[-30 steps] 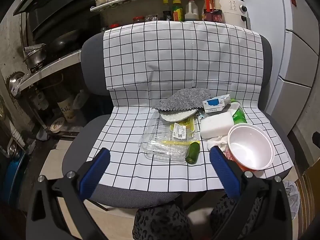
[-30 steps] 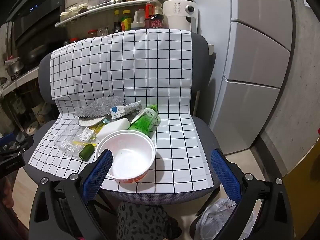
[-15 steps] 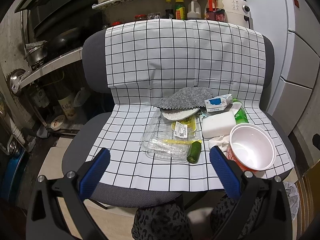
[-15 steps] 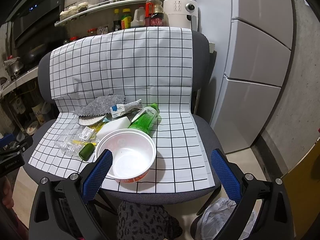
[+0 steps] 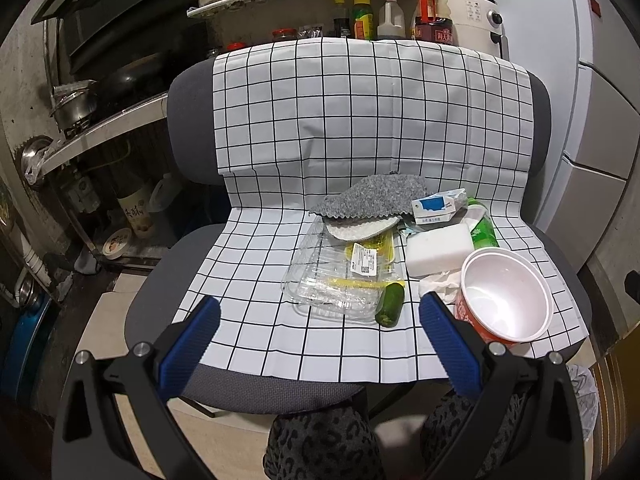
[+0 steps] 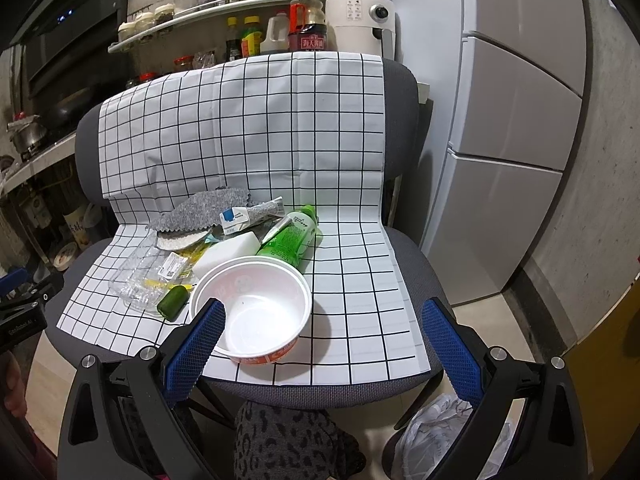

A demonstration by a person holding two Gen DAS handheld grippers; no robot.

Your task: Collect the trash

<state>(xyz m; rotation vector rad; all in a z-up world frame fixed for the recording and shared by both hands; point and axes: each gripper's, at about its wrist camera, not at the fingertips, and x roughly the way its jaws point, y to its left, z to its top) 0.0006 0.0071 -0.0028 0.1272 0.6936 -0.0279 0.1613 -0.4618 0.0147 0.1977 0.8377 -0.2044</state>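
Observation:
Trash lies on a chair seat covered by a checked cloth (image 5: 260,264): a white and red paper bowl (image 5: 506,292) (image 6: 252,312), a clear plastic clamshell (image 5: 340,280) (image 6: 148,272), a green cucumber piece (image 5: 390,309) (image 6: 173,302), a white foam block (image 5: 438,250) (image 6: 228,252), a green bottle (image 6: 292,236) (image 5: 482,232), a blue-white carton (image 5: 434,209) (image 6: 240,216) and a grey felt piece (image 5: 372,198) (image 6: 200,210). My left gripper (image 5: 320,320) is open and empty, in front of the seat edge. My right gripper (image 6: 324,320) is open and empty, by the bowl.
A white plastic bag (image 6: 440,432) (image 5: 582,396) sits on the floor right of the chair. A fridge (image 6: 520,120) stands on the right. A shelf of bottles (image 5: 380,20) and a stove area (image 5: 100,92) lie behind and to the left. Leopard-print fabric (image 6: 288,440) is under the seat.
Both grippers have drifted very slightly; the left view has shifted a little upward and leftward. Nothing was grasped or moved on the seat.

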